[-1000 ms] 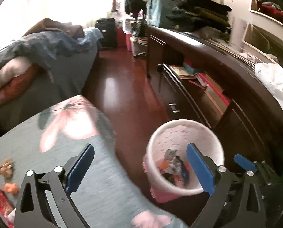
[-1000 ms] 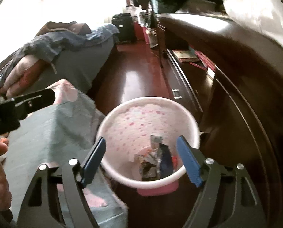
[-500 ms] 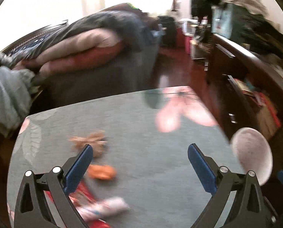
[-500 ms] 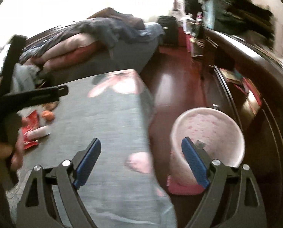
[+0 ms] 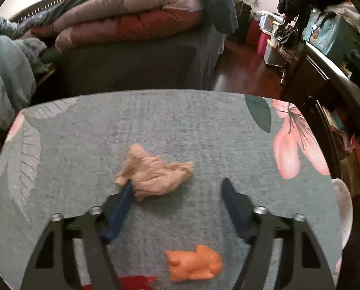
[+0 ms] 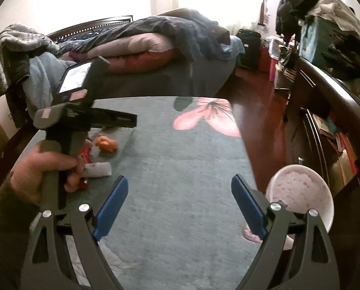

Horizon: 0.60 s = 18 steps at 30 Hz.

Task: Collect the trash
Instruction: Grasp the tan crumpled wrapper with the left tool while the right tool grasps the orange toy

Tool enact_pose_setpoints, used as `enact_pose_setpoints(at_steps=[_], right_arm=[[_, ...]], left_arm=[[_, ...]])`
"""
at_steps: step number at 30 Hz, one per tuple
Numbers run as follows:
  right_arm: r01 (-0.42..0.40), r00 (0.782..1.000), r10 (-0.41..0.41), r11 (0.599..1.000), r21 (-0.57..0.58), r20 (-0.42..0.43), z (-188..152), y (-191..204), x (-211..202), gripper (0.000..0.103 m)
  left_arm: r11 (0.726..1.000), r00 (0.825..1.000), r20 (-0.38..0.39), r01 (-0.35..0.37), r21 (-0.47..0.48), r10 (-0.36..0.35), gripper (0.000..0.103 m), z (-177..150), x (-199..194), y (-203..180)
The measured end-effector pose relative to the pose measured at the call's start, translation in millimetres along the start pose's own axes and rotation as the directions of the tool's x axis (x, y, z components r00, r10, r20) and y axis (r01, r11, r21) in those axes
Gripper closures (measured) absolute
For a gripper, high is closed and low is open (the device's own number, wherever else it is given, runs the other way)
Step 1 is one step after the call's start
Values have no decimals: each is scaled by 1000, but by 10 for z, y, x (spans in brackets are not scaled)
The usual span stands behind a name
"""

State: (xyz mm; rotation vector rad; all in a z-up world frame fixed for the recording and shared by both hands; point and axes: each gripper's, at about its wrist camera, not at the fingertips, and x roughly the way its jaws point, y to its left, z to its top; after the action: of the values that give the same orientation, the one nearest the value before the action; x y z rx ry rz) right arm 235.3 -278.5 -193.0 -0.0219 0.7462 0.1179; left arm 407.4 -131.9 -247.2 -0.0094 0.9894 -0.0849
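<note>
A crumpled tan tissue (image 5: 153,172) lies on the grey floral tablecloth (image 5: 180,120). My left gripper (image 5: 177,183) is open just over the cloth, its left finger touching the tissue's left edge. An orange scrap (image 5: 194,263) lies below the jaws, and a red wrapper (image 5: 134,281) at the bottom edge. In the right wrist view my right gripper (image 6: 180,183) is open and empty above the cloth. The left gripper body (image 6: 83,116) is at the left, over the orange scrap (image 6: 106,143) and a white wrapper (image 6: 99,169). The pink trash bin (image 6: 300,193) stands on the floor at the right.
A bed with piled quilts (image 5: 131,19) stands behind the table. A dark wooden cabinet (image 6: 337,120) with books and clothes runs along the right. Red-brown floor (image 6: 259,106) lies between them. The bin's rim also shows at the right of the left wrist view (image 5: 344,200).
Both grippers have swung left from over the trash bin to the table. The left gripper has come down to the tan tissue, which now sits against its left finger.
</note>
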Motion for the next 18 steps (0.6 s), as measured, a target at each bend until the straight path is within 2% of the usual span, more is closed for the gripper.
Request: enact_pose_setpoints(at_steps=[2,3,6,10,18], right_arm=[[-20,1000,20,1000,-2,4,45,102,30,15],[-30,1000,30,1000,-6,3,74,160,49,15],[-53,999,53,998,-20,-4,169,332,140,15],[-107,994,105,993,-46,-32,329,571,349,15],[-132,983,122,989,-64,-135,595,919,1036,16]], left_arm=[[1000,1000,6,-10,2,10,74,0,-16,36],[1000,1000,4,7,-7,-7,79,9,-23,87],[998,998,24,53,-46,-52,82,37,-117,279],[998,994,110,33,-60,-26,82,30,-466,525],[995,988,152,47,-88,-33,81,-59,-806,938]])
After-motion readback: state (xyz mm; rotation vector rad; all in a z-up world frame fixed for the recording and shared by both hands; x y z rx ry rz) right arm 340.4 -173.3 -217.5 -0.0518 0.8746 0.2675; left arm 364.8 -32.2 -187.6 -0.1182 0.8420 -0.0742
